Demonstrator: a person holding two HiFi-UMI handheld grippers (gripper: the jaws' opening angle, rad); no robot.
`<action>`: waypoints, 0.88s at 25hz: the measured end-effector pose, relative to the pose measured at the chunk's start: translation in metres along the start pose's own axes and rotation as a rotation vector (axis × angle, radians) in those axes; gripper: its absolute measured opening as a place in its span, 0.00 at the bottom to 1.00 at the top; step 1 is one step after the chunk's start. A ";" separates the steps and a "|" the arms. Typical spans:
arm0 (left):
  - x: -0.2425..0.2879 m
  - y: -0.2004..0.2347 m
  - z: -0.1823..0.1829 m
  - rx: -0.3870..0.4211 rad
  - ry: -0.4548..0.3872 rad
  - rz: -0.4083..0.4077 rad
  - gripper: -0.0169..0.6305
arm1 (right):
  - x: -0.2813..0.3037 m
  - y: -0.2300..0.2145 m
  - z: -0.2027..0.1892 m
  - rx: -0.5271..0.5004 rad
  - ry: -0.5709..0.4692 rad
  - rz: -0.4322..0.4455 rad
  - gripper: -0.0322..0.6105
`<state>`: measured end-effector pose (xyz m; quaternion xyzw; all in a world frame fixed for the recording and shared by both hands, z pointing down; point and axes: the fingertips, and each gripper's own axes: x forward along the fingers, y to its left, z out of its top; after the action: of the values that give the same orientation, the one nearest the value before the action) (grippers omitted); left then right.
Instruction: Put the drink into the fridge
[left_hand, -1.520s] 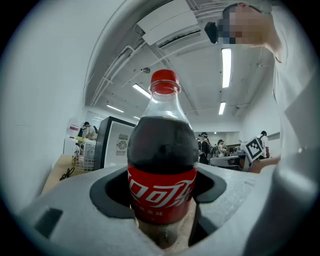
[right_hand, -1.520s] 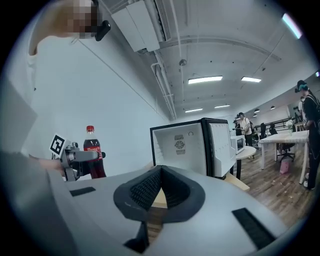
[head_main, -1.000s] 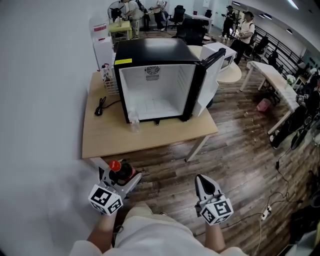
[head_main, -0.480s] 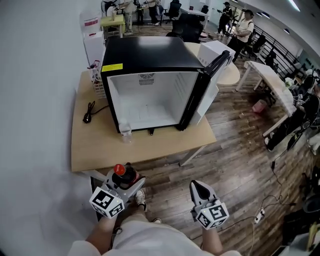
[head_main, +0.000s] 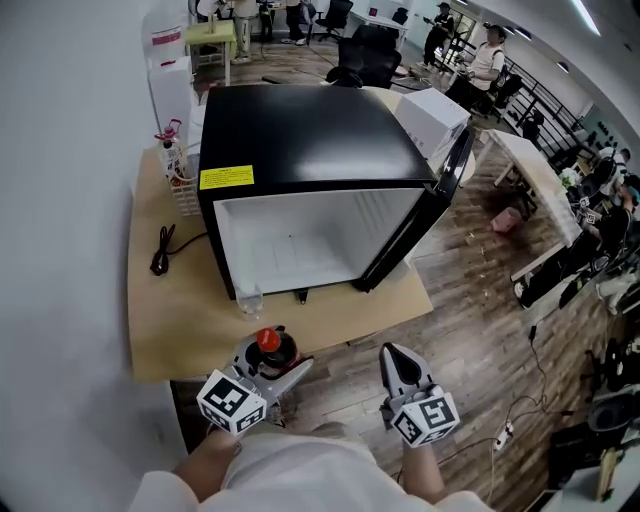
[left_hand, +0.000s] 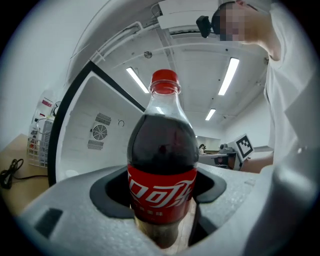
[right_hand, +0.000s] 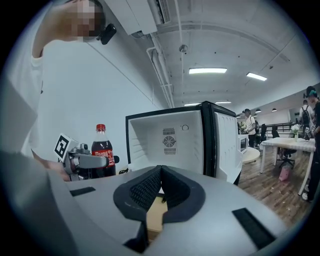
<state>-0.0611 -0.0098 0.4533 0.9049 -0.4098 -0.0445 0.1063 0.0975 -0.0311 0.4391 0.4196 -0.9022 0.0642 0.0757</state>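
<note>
While left gripper (head_main: 272, 364) clasps cola (left_hand: 162, 165) (upright), fridge (head_main: 300, 140) gapes.

We're looking over an open-plan office that doubles as a test space; black swivel chairs (head_main: 365, 62) cluster at the back; long white desks (head_main: 535, 160) line the right side; people (head_main: 488, 60) stand about talking; a power strip (head_main: 503, 433) lies on the wood-plank floor (head_main: 470, 270); overhead we see strip lights (right_hand: 207, 71) and bare pipes (right_hand: 161, 75); a mini fridge (head_main: 300, 140) sits on a plain table (head_main: 165, 320).
</note>
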 end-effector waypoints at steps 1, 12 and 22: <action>0.006 0.005 0.000 -0.007 0.002 -0.008 0.52 | 0.006 -0.001 -0.001 0.002 0.008 -0.003 0.05; 0.065 0.044 -0.006 -0.051 0.026 0.069 0.52 | 0.054 -0.052 -0.005 0.014 0.034 0.040 0.05; 0.115 0.072 0.017 0.040 0.026 0.145 0.52 | 0.072 -0.101 0.009 0.043 -0.013 0.038 0.05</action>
<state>-0.0408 -0.1445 0.4538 0.8753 -0.4735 -0.0168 0.0967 0.1281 -0.1515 0.4490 0.4042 -0.9090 0.0822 0.0597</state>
